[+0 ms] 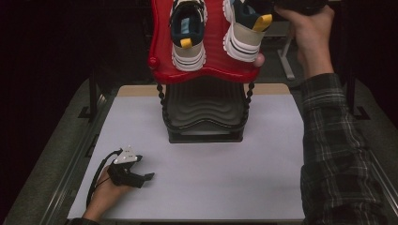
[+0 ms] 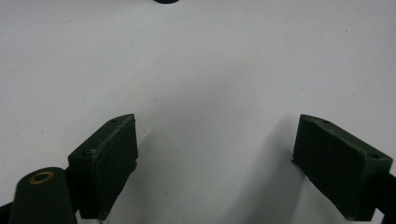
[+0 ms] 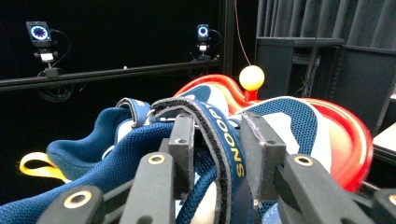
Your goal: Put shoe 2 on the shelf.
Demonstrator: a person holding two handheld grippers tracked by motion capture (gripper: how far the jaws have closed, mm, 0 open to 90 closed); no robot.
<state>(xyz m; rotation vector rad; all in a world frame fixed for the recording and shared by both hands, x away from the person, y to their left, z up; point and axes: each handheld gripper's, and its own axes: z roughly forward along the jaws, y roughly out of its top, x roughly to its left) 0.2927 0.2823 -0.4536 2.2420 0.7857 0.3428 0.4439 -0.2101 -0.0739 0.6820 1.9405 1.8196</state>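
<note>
At the near left of the white table [image 1: 202, 187], the left gripper [image 1: 141, 178] is rested with its jaws spread wide on nothing. A navy, white and yellow sneaker [image 1: 188, 33] sits on the red wavy plastic shelf [image 1: 159, 51]. Its twin, the right-hand sneaker [image 3: 140, 172], is clamped at the strap by the right gripper [image 3: 217, 144] at the shelf's right edge.

The glossy red moulded-plastic shelf [image 1: 211, 51] looked smooth. The navy mesh-cloth sneaker [image 3: 140, 140] carried a fuzzy fabric strap [image 3: 219, 135]. The white tabletop [image 2: 210, 70] appeared matt.
</note>
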